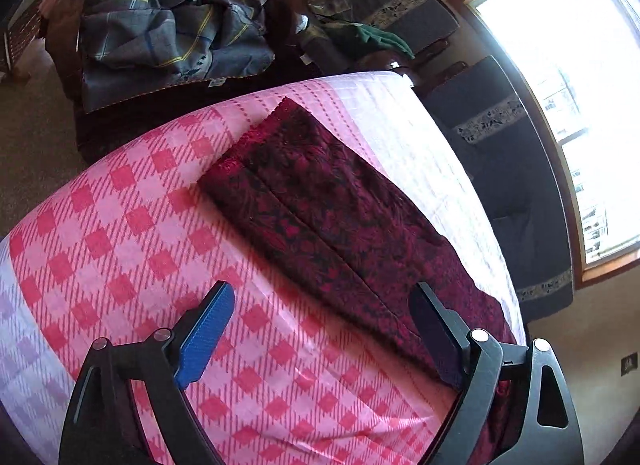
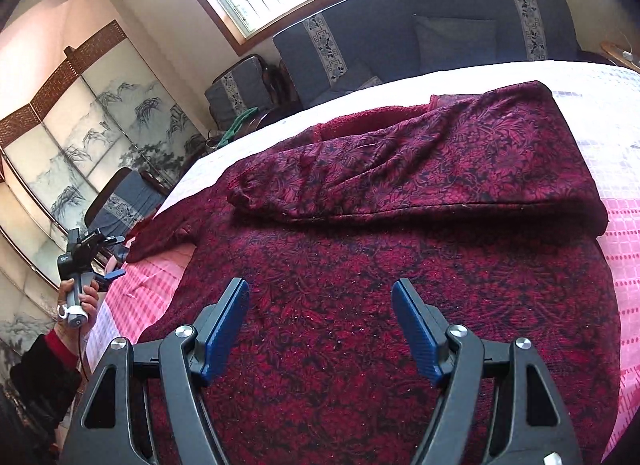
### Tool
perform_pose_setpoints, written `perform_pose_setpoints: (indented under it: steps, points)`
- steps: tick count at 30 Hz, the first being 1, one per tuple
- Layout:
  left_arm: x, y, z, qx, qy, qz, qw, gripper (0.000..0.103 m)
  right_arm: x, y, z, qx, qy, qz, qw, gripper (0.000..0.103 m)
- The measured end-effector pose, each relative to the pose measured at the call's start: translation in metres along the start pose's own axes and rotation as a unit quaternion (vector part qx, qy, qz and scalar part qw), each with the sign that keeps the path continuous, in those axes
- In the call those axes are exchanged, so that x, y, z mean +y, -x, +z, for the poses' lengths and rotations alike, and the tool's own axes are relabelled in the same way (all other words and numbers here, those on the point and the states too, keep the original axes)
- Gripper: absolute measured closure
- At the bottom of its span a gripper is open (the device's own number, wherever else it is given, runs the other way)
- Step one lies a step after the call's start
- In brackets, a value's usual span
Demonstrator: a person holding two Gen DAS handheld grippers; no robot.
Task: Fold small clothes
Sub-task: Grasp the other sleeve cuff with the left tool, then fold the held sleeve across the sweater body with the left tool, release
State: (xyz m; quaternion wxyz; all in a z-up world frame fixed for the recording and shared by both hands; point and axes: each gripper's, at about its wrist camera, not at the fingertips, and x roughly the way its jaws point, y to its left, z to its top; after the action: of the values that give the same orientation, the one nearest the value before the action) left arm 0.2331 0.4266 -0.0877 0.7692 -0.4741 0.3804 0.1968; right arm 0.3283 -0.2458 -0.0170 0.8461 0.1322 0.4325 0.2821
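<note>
Two blue-padded fingers of the left hand-held gripper (image 1: 322,311) stand wide apart, empty, over the pink checked bedspread (image 1: 132,233), at the near edge of the dark red patterned garment (image 1: 320,201). From the right wrist, the right hand-held gripper (image 2: 320,303) hovers wide open above the garment (image 2: 400,265), one sleeve (image 2: 400,161) folded across it.

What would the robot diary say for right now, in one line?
step: folding | dark red garment: sleeve folded in, flat on pink checked cloth | left gripper: open, empty | right gripper: open, above garment
</note>
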Motion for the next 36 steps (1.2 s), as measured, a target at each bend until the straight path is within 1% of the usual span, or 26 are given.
perform_pose_setpoints:
  steps: [1,2,5,8,9,10,11,12,13,14,15,17,18,20,23,26,30,33,36]
  points:
    - [0.005,-0.004,0.007,0.011,0.010,-0.006,0.9999,0.017,0.002,0.000,0.000,0.000,0.001,0.000,1.000,0.031]
    - [0.007,-0.003,0.013,0.006,0.011,-0.008,0.9999,0.017,0.003,0.000,0.000,0.000,0.001,-0.001,1.000,0.031]
    - [0.005,-0.011,0.028,0.018,0.001,-0.007,0.9998,0.018,0.004,0.002,0.000,-0.003,-0.003,0.000,1.000,0.031]
    - [-0.001,-0.019,0.038,0.019,-0.001,-0.013,0.9997,0.018,0.002,0.001,-0.002,-0.005,-0.016,0.005,1.000,0.031]
    - [-0.002,-0.020,0.039,0.016,0.000,-0.015,0.9998,0.021,0.001,0.001,-0.002,-0.005,-0.021,0.006,1.000,0.031]
    - [-0.003,-0.022,0.042,0.013,-0.002,-0.013,0.9998,0.025,0.000,0.001,-0.002,-0.006,-0.025,0.007,1.000,0.031]
    - [-0.003,-0.025,0.044,0.011,-0.008,-0.007,0.9999,0.041,-0.001,0.000,-0.003,-0.006,-0.029,0.007,1.000,0.031]
    - [-0.003,-0.030,0.046,0.017,-0.012,-0.001,0.9998,0.075,-0.003,0.000,-0.003,-0.006,-0.032,0.006,0.999,0.031]
    - [-0.002,-0.036,0.046,0.024,-0.014,0.017,0.9995,0.094,-0.004,-0.001,-0.003,-0.006,-0.034,0.007,0.999,0.031]
    - [-0.001,-0.035,0.046,0.013,-0.013,0.014,0.9997,0.095,-0.005,-0.001,-0.003,-0.006,-0.037,0.008,0.999,0.031]
    - [-0.003,-0.032,0.044,-0.003,-0.018,0.020,0.9996,0.095,-0.006,-0.001,-0.003,-0.006,-0.040,0.008,0.999,0.031]
    - [-0.020,-0.020,0.036,-0.039,-0.044,0.030,0.9979,0.095,-0.008,-0.001,-0.003,-0.007,-0.045,0.007,0.999,0.031]
    - [-0.032,-0.011,0.031,-0.058,-0.060,0.020,0.9964,0.095,-0.008,0.000,-0.003,-0.009,-0.046,0.009,0.999,0.031]
    - [-0.059,0.009,0.022,-0.088,-0.087,-0.017,0.9922,0.095,-0.009,0.003,-0.002,-0.014,-0.049,0.013,0.999,0.031]
    - [-0.107,0.036,0.007,-0.118,-0.135,-0.042,0.9829,0.095,-0.011,0.007,-0.002,-0.022,-0.052,0.016,0.998,0.031]
    - [-0.162,0.055,-0.015,-0.120,-0.191,-0.072,0.9714,0.095,-0.014,0.011,-0.002,-0.030,-0.055,0.021,0.998,0.031]
    - [-0.246,0.067,-0.069,-0.116,-0.272,-0.115,0.9484,0.095,-0.024,0.014,-0.003,-0.035,-0.072,0.027,0.996,0.031]
    - [-0.305,0.061,-0.116,-0.090,-0.312,-0.155,0.9331,0.095,-0.029,0.018,-0.002,-0.044,-0.081,0.032,0.995,0.031]
    - [-0.359,0.044,-0.165,-0.049,-0.337,-0.189,0.9212,0.095,-0.033,0.023,-0.001,-0.049,-0.083,0.034,0.995,0.031]
